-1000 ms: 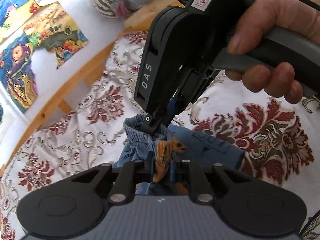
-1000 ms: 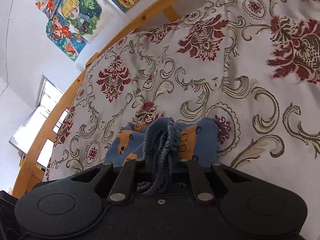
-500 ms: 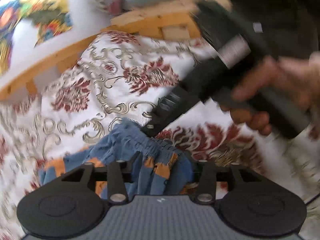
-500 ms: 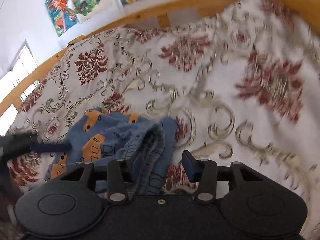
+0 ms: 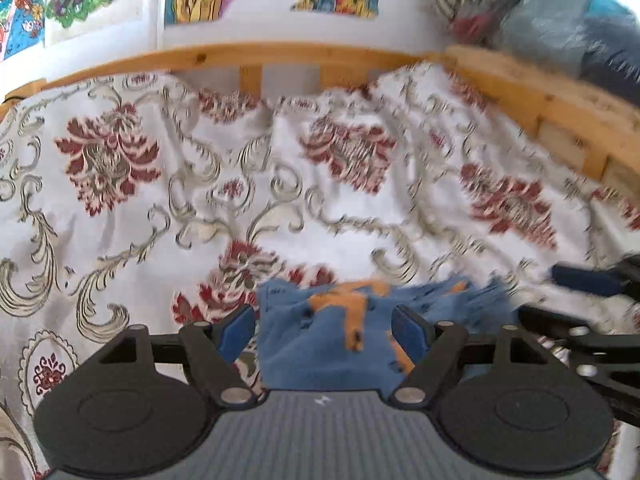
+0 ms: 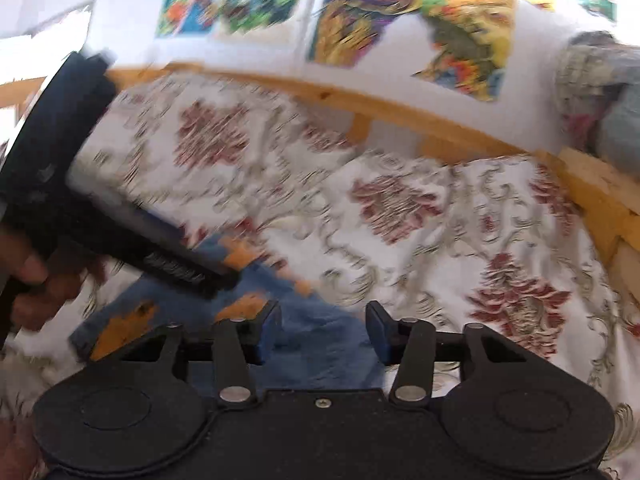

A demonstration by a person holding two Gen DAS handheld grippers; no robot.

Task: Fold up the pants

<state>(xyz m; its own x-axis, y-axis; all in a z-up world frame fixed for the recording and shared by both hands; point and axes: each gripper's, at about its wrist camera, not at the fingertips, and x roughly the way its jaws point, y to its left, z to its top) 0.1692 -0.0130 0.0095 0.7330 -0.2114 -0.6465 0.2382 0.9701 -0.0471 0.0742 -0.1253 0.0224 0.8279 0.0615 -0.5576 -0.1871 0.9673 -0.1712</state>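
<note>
Both claws have just been opening to let go. The left claw [image 5: 324,330] is wide, the right claw [image 6: 323,330] half wide. The pants [image 5: 332,344] lie loose on the bed [image 5: 120,220] between them.

The left tongs [image 5: 324,330] point forward and downward, their blue-padded jaws spread wide after just opening; cloth lies between them, unpressed. The right tongs [image 6: 322,330] tilt down likewise, jaws parted less widely (they too have just been opening), pads clear of the fabric. In the right wrist view, a hand [image 6: 28,284] grips the left tool's handle, blurred.
</note>
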